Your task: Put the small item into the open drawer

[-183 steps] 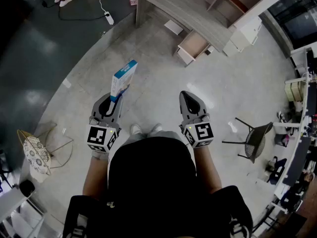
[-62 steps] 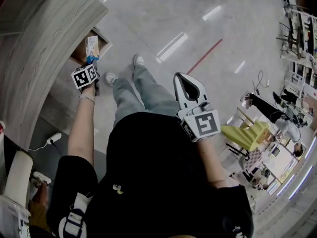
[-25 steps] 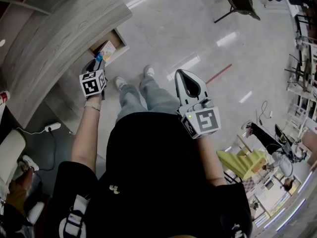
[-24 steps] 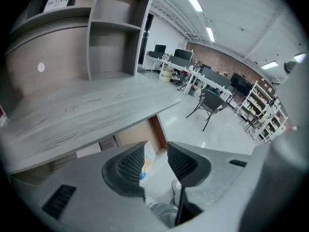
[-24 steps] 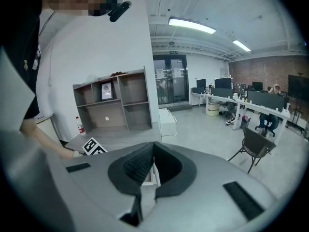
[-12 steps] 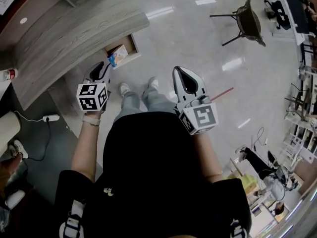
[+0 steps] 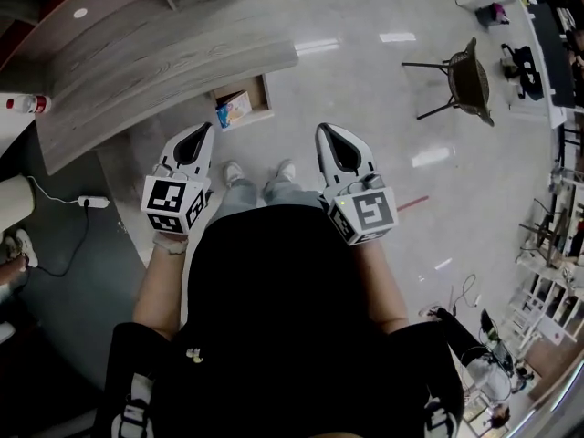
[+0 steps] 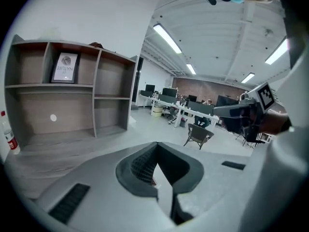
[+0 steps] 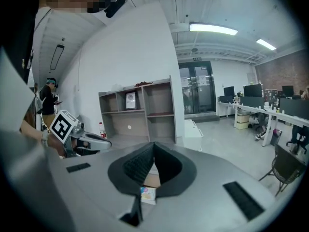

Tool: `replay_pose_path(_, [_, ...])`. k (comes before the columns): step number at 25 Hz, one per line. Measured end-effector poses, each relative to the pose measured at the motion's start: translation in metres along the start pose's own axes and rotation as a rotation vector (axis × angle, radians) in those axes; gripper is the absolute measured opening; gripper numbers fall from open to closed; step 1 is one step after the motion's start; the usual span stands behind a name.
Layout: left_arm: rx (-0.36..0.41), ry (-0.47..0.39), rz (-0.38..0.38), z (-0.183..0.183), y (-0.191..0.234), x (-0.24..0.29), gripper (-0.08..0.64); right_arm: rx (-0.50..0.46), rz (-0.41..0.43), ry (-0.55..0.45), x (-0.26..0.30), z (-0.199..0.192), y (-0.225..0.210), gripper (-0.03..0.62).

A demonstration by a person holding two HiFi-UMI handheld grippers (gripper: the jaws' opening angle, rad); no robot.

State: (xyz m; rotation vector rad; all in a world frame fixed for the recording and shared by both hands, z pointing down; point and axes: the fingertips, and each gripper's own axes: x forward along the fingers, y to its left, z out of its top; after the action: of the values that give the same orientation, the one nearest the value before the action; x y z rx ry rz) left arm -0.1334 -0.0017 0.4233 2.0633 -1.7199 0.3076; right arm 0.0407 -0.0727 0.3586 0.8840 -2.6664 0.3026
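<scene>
The small item, a blue and white box point(image 7: 234, 109), lies in the open drawer point(image 7: 262, 92) under the curved grey wooden desk point(image 7: 164, 67). My left gripper point(image 7: 204, 130) is up in front of my waist, well above and short of the drawer. Its jaws have just been closing and now meet with nothing between them; the left gripper view shows the same at the left gripper point(image 8: 157, 144). My right gripper point(image 7: 323, 130) hangs level beside it, shut and empty. Through the gap behind its jaws, the right gripper view shows the box point(image 9: 147, 193) in the drawer point(image 9: 152, 180).
A shelf unit point(image 8: 67, 95) stands behind the desk. A bottle point(image 7: 27, 103) sits at the far left, a power strip point(image 7: 91, 202) lies on the dark floor, and a chair point(image 7: 470, 76) stands at the right. My shoes point(image 7: 235, 170) stand just before the drawer.
The left gripper has let go of the box, leaving it in the drawer, then risen away and closed. The right gripper rose a little. My head view swung so the desk sits further up.
</scene>
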Motion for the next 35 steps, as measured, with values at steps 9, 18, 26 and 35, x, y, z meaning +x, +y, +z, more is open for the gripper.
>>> replay_pose_path(9, [0.012, -0.098, 0.031, 0.031, -0.010, -0.032, 0.002, -0.036, 0.070, -0.012, 0.010, 0.009, 0.007, 0.012])
replay_pose_path(18, [0.021, -0.150, 0.114, 0.043, -0.007, -0.043, 0.002, -0.070, 0.151, -0.029, 0.013, 0.007, 0.014, 0.012])
replay_pose_path(26, [-0.017, -0.206, 0.115, 0.053, -0.007, -0.043, 0.002, -0.079, 0.153, -0.019, 0.016, 0.009, 0.015, 0.012])
replay_pose_path(35, [-0.054, -0.230, 0.066, 0.057, -0.011, -0.045, 0.003, -0.109, 0.180, -0.043, 0.014, 0.013, 0.021, 0.012])
